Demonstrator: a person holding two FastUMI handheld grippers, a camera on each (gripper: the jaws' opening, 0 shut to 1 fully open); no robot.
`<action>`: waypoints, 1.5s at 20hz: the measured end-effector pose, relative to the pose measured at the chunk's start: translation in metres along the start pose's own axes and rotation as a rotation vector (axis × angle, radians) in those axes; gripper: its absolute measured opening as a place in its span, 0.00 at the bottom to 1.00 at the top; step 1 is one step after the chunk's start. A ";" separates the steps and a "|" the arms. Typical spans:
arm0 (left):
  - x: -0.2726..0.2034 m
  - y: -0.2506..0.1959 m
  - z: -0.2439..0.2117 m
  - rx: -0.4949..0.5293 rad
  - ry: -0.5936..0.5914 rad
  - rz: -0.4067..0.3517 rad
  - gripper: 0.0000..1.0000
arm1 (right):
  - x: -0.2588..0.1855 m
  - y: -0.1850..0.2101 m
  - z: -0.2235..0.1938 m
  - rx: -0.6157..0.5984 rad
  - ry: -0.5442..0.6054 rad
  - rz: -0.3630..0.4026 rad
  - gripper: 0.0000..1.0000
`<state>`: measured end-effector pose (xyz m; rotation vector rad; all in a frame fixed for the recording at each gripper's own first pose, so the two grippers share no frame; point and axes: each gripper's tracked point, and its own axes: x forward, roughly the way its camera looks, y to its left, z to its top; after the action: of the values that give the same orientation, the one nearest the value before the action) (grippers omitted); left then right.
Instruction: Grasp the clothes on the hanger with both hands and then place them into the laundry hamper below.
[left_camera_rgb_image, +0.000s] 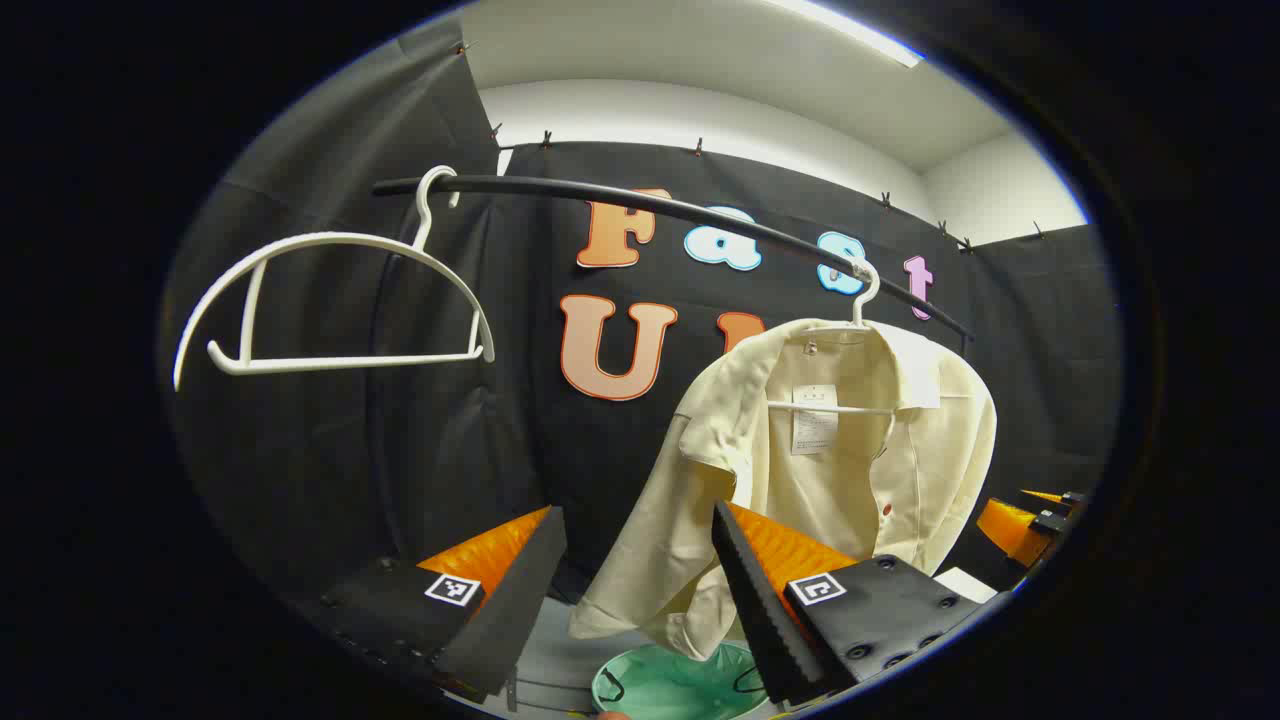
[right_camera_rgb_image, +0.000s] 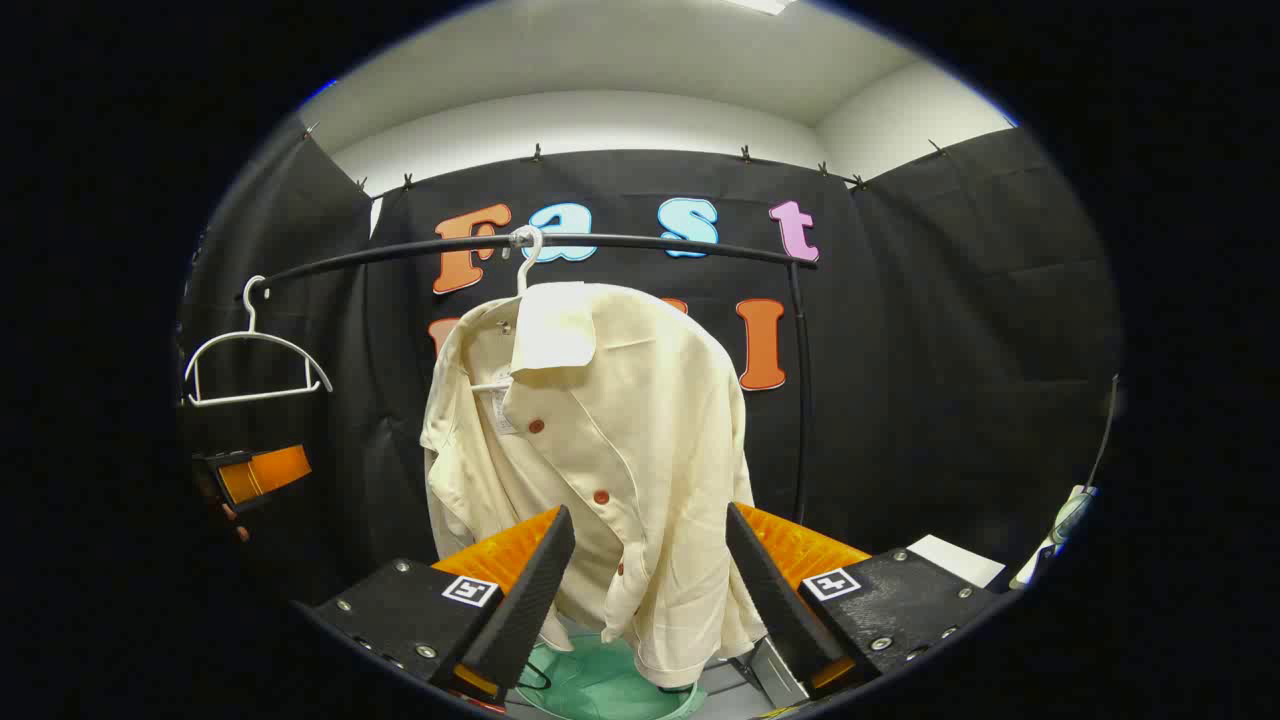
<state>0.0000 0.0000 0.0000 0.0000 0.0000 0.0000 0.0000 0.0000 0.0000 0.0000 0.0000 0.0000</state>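
the shirt (right_camera_rgb_image: 600, 450) hangs lengthwise from its hanger (right_camera_rgb_image: 522, 262) on the rail (right_camera_rgb_image: 650, 243), directly above the hamper (right_camera_rgb_image: 600, 685). the right gripper (right_camera_rgb_image: 650, 585), released, faces it squarely, hem between its fingers. the left gripper (left_camera_rgb_image: 640, 590), also released, has the shirt ahead and to its right.

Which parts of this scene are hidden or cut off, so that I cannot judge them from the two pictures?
- Laundry hamper: left gripper view, cut off by the lower edge and covered by the shirt hem; right gripper view, hidden behind the shirt and the right gripper.
- Shirt's hanger: shoulders hidden under the collar.
- Label inside the shirt: too small to tell.
- Left gripper: open, short of the cloth.
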 end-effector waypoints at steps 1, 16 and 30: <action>0.001 0.000 0.002 0.001 -0.003 0.001 0.97 | -0.001 0.001 0.002 -0.001 -0.002 0.002 0.95; 0.005 -0.017 0.007 0.010 -0.007 -0.029 1.00 | 0.002 -0.009 0.005 0.000 -0.004 -0.014 0.95; -0.001 -0.010 -0.005 0.016 0.029 -0.016 0.98 | 0.060 0.070 0.033 -0.045 -0.031 0.097 0.95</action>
<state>-0.0010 -0.0097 -0.0053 0.0164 0.0286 -0.0164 0.0598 0.0704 0.0327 -0.0455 -0.0315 0.0968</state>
